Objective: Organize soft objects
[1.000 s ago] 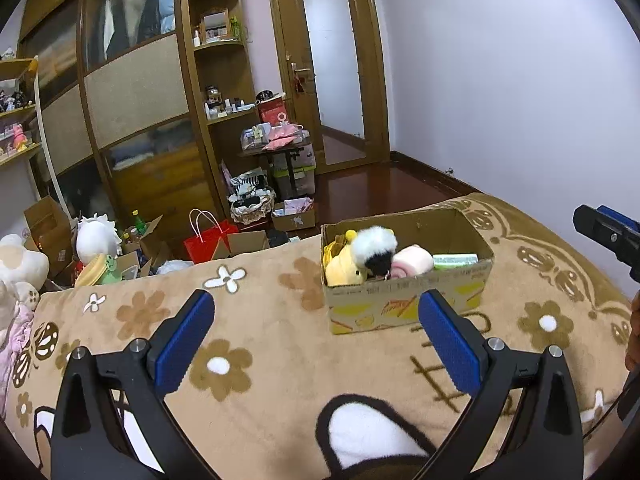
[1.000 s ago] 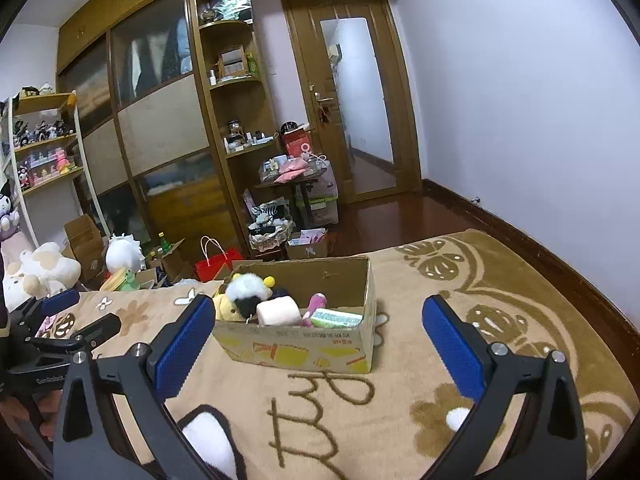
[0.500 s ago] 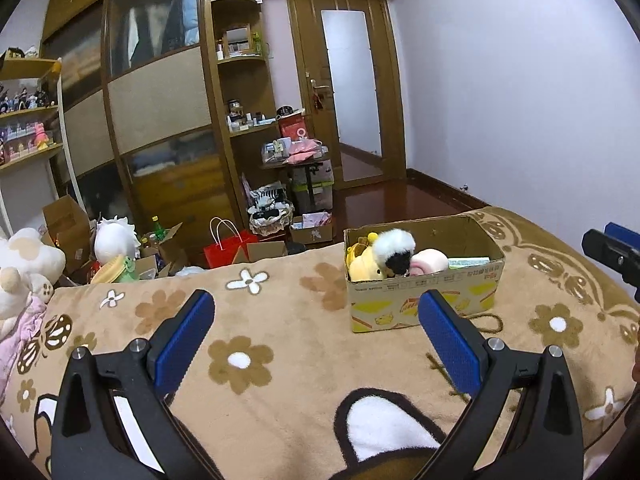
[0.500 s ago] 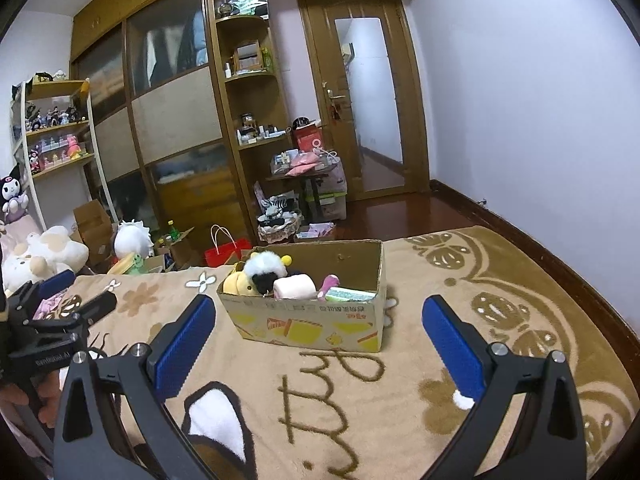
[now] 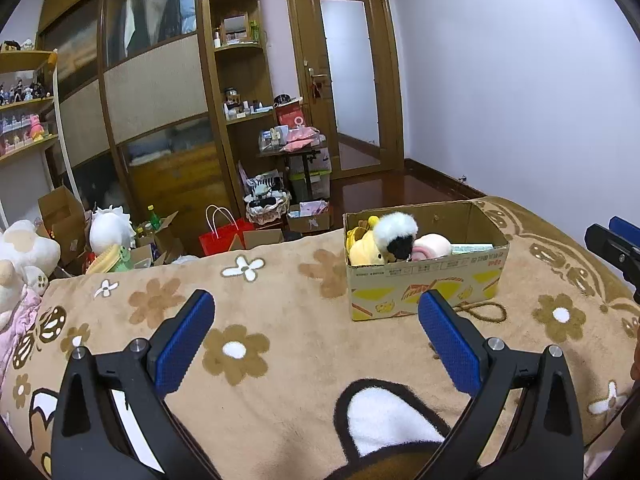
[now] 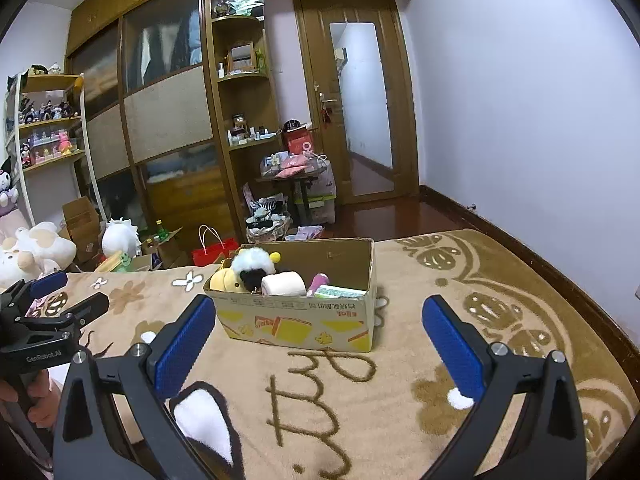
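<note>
- Meanwhile, both the left claw (image 5: 312,320) and right claw (image 6: 318,324) gape wide, empty, above bare blanket (image 5: 280,292).
- Cardboard box (image 6: 296,320) sits mid-bed, clear of every edge.

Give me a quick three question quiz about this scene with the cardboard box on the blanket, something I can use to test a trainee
1. True or false: the left gripper is holding a soft toy.
2. Multiple choice: the yellow plush lies where? A) on the blanket beside the box; B) inside the cardboard box; C) on the floor.
3. Fill in: seen from the right wrist camera, the pale rolled item sits in the box just to the ____ of the white-and-black plush.

Key:
1. False. Its jaws stand wide apart over the blanket with nothing between them; the right gripper is open and empty as well.
2. B
3. right
</note>
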Available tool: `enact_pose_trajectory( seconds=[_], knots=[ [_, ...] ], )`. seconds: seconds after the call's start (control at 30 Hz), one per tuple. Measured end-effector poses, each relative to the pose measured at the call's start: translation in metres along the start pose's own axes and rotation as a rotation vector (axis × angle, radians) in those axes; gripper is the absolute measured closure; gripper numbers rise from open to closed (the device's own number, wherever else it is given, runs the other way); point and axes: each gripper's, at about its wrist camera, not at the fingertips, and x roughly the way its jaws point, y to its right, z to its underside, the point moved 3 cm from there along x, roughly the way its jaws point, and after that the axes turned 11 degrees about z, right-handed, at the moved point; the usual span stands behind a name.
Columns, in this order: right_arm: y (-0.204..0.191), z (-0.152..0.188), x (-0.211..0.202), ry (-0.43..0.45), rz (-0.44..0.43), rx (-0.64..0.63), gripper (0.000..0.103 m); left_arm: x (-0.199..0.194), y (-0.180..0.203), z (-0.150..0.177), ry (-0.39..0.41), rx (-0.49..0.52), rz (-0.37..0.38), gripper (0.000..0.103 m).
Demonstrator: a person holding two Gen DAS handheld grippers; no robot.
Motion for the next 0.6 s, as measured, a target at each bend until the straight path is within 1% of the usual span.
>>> enact_pose_trajectory(
  seconds=[0.3, 0.47, 0.6],
  knots=[
    [0.0023, -0.0009, 0.0013, -0.006, 0.004, 0.015, 0.000, 0.0022, 0.0017, 0.0007, -0.008, -0.003, 0.012, 0.002],
    [0.0058, -0.0014, 0.0026, -0.007, 0.012, 0.022, 0.000, 0.0011, 0.0037, 0.0015, -0.003, 0.013, 0.008, 0.002],
    [0.0060, -0.0007, 0.0044, -0.019, 0.014, 0.023, 0.000, 0.0048, 0.0023, 0.0024, -0.016, 0.008, 0.009, 0.002]
  ],
)
